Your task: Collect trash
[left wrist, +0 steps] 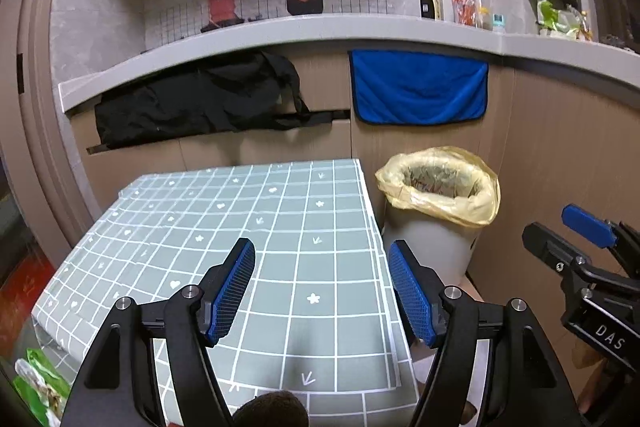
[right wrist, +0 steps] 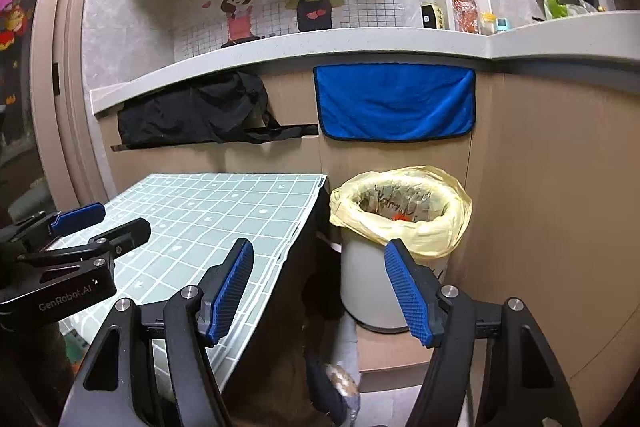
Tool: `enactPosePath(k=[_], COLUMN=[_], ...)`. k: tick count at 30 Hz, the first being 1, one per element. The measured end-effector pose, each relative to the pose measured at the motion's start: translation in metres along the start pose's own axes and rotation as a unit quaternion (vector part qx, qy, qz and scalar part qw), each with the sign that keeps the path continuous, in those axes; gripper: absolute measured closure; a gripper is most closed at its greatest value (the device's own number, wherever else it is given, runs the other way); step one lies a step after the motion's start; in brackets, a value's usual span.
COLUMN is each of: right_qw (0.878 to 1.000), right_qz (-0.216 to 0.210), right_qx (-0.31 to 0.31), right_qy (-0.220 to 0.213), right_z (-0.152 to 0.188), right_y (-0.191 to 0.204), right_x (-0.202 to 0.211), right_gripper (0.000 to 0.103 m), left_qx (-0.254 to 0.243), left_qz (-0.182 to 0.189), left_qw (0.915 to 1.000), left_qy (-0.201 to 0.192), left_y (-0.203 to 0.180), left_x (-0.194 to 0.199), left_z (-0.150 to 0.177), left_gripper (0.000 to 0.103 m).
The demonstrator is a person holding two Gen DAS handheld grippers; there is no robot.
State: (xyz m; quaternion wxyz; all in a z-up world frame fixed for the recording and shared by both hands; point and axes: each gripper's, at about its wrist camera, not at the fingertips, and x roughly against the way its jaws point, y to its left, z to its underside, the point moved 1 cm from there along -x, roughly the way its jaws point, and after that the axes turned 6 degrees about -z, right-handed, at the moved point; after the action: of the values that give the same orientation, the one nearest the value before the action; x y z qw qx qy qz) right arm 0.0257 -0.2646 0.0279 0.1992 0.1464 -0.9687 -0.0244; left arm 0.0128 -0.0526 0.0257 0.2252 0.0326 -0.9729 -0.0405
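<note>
Standing beside bin: checked tablecloth.

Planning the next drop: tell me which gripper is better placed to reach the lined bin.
Right. The right gripper hangs open past the table edge, facing the bin. The left gripper, also open and empty, hovers over the tablecloth, with the bin off to its right.

The lined bin stands just right of the table, before the cabinets.
</note>
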Motion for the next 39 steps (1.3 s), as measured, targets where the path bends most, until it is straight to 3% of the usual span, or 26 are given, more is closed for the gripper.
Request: enactPosePath(k=[6,39], right_qw=[1.000,1.000], right_qz=[0.019,0.012], right_qx=[0.018,0.025], right_qy=[-0.007,-0.012], right_z=[0.003,-0.001], right_y=[0.009,0.018], right_x=[0.005,0.008], right_gripper=[0.037,0.037], left_qx=[0.017,0.026], left_qz=[-0.007,-0.007], left_qw=[0.9998,0.9995], left_qy=[-0.005,-0.018], left_y=[0.009,0.008], left_x=[0.005,0.016], left_z=[-0.001,-0.004], left_gripper=[0.034,0.034])
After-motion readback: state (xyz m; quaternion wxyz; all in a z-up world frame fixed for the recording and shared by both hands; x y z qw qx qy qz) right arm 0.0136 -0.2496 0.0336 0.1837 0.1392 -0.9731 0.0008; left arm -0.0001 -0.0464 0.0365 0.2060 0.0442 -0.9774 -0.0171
